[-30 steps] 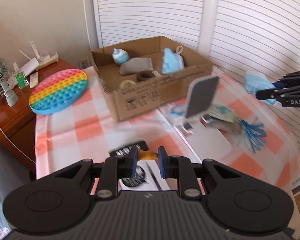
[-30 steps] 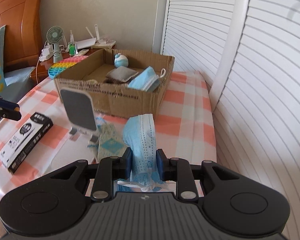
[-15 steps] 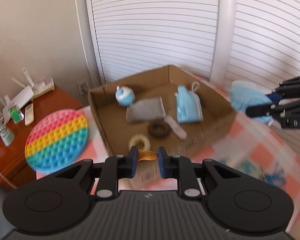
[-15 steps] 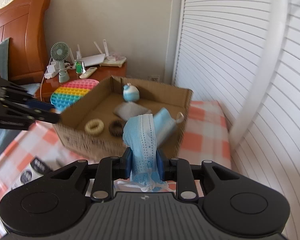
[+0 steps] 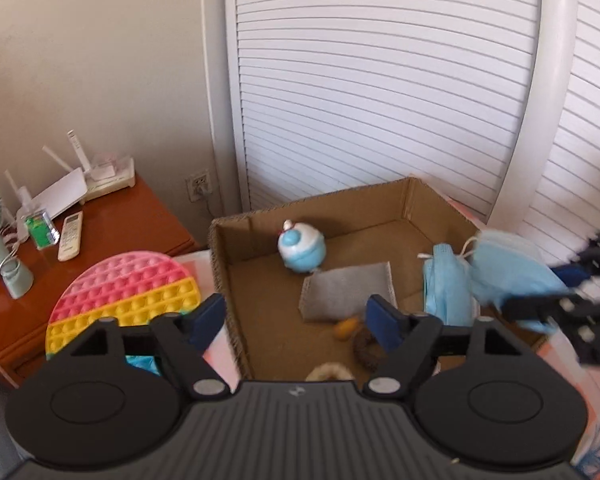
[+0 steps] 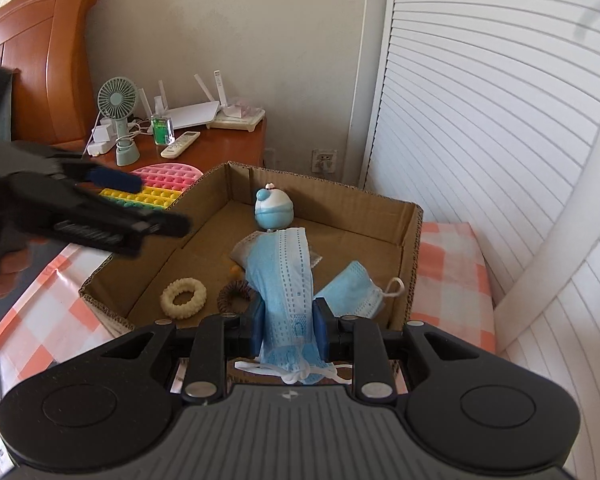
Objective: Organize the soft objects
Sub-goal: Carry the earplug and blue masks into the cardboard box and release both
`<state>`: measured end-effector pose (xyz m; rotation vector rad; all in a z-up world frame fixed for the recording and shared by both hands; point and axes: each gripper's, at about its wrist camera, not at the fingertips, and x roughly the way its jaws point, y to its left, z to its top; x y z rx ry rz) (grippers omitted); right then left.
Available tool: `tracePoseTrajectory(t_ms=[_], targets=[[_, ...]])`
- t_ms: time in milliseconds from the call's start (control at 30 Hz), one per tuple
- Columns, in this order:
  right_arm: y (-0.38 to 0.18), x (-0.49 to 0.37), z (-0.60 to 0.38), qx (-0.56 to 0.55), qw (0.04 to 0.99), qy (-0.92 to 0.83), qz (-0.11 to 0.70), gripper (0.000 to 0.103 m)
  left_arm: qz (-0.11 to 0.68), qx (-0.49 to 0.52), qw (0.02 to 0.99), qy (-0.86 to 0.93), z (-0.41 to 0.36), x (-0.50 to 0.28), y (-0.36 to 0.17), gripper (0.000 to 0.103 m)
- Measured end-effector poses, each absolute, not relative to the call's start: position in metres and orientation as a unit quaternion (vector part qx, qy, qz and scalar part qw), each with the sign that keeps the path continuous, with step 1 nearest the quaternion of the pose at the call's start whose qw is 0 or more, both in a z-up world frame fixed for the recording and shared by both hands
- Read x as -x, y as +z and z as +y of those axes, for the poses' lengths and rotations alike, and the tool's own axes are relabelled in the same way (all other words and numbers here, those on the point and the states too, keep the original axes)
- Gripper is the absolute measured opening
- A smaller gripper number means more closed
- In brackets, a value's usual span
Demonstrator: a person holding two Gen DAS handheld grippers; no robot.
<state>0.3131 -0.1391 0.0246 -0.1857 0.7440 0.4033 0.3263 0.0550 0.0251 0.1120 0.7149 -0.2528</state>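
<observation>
Item: face mask (image 6: pixel 285 280), limp, light, pinched mid-fold in my right gripper (image 6: pixel 286 330) over cardboard box (image 6: pixel 408 240); left gripper (image 5: pixel 296 322) jaws wide, empty.

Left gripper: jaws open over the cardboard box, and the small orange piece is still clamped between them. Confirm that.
Not clamped. In the left wrist view the left gripper has its jaws spread wide over the cardboard box, and the small orange piece lies on the box floor beside the grey cloth.
</observation>
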Motion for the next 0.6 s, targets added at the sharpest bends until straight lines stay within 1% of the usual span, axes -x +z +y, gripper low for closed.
tracePoseTrajectory(t_ms=[33,67,133,167,200,333,467,600], targets=[[0.025,-0.316,-0.137,0.09,0.908,0.196,0.36,0.029,0.349,-0.063,0.928,-0.117,0.057,-0.32,0.026,0.081],[0.026,-0.32,-0.134,0.088,0.907,0.199,0.36,0.032,0.348,-0.074,0.928,-0.111,0.059,-0.314,0.027,0.081],[0.028,-0.326,-0.13,0.082,0.908,0.202,0.358,0.057,0.351,-0.091,0.927,-0.095,0.065,-0.306,0.027,0.082],[0.029,-0.329,-0.128,0.08,0.91,0.197,0.356,0.08,0.355,-0.096,0.926,-0.091,0.067,-0.303,0.028,0.082],[0.029,-0.329,-0.127,0.076,0.913,0.191,0.352,0.093,0.356,-0.098,0.925,-0.091,0.07,-0.298,0.029,0.083],[0.033,-0.319,-0.137,0.055,0.917,0.188,0.347,0.095,0.357,-0.092,0.925,-0.088,0.079,-0.271,0.032,0.089],[0.038,-0.297,-0.151,0.05,0.922,0.174,0.342,0.096,0.353,-0.084,0.928,-0.088,0.08,-0.24,0.036,0.091],[0.041,-0.268,-0.168,0.049,0.927,0.164,0.335,0.102,0.35,-0.07,0.93,-0.091,0.074,-0.206,0.04,0.091]])
